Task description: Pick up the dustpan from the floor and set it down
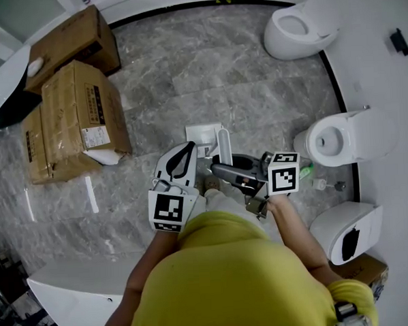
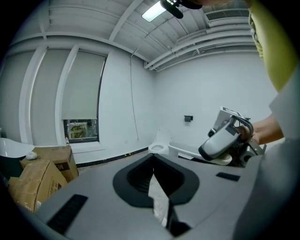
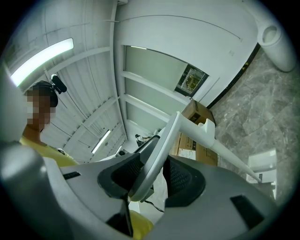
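At the centre of the head view, just toward 12 o'clock from the person's yellow shirt [image 1: 230, 273], the dustpan [image 1: 204, 134] is held by its handle over the grey marble floor [image 1: 254, 88]. It is white all over. Its pan is a flat, squarish tray with a ribbed grey band, and a long slim handle rises from it toward the person. In the right gripper view the handle [image 3: 197, 129] shows a small hook-like clip on the shaft. Above the clip it bends into a broad, flattened grip end. From this view the pan sits at 4 o'clock, low over the marble. Whether it touches the floor cannot be told.

The right claw [image 1: 221, 166] is clamped on that broad grip end, with its dark ribbed pads [image 3: 180, 176] either side of the white plastic. The handle crosses the claw on a slant. The left claw [image 1: 188, 149] is at 9 o'clock from the handle, just beside it and apart from it. In its own view its jaws sit together with nothing between them [image 2: 157, 180].

Stacked cardboard boxes [image 1: 75, 118] stand at 10 o'clock, well apart from the dustpan. One white toilet [image 1: 299, 28] stands at 1 o'clock against the curved wall, and another [image 1: 339, 138] at 3 o'clock.
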The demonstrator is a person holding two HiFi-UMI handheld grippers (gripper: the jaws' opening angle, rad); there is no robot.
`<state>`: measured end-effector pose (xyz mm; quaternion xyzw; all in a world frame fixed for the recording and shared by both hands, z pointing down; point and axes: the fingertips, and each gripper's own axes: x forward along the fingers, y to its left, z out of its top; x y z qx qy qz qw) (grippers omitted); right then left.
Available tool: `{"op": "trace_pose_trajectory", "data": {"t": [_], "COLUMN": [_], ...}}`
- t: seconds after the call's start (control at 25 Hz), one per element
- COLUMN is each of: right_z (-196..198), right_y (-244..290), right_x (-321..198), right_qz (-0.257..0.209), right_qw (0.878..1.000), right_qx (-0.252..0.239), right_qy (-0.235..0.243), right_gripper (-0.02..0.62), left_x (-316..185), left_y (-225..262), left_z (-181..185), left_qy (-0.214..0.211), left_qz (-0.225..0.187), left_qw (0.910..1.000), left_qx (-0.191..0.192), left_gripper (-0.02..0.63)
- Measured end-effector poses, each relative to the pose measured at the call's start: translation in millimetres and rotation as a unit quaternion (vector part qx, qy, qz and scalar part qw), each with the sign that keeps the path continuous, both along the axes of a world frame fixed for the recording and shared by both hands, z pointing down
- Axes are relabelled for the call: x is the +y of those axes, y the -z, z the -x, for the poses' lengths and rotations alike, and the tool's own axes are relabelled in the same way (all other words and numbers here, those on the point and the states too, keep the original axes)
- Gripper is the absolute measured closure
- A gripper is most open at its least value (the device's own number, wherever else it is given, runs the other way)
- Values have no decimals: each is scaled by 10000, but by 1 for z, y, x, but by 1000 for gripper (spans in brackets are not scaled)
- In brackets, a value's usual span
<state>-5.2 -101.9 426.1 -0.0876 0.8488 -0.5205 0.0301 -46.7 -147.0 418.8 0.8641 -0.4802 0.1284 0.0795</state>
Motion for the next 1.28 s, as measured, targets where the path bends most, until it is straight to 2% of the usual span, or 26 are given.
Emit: {"op": "trace_pose_trajectory", "data": {"t": [0.44, 0.84, 1.28], "right_z": [2, 2, 14], "right_y": [6, -21, -69], "right_x": [-1, -1, -20], "right_qz": [-97, 56, 121], "right_qw": [9999, 9995, 9976], "right_qx": [74, 273, 659], "right_qy": [80, 173, 190], "right_gripper": [431, 431, 434], "left_x": [3, 2, -13], "left_y": [0, 1, -9], "left_z": [2, 2, 18], "left_qy": [43, 138, 205], "left_qz": [12, 19, 145], "left_qw": [10000, 9999, 9997], "left_qx": [-15, -48, -50], "left_gripper": [607, 609, 607]}}
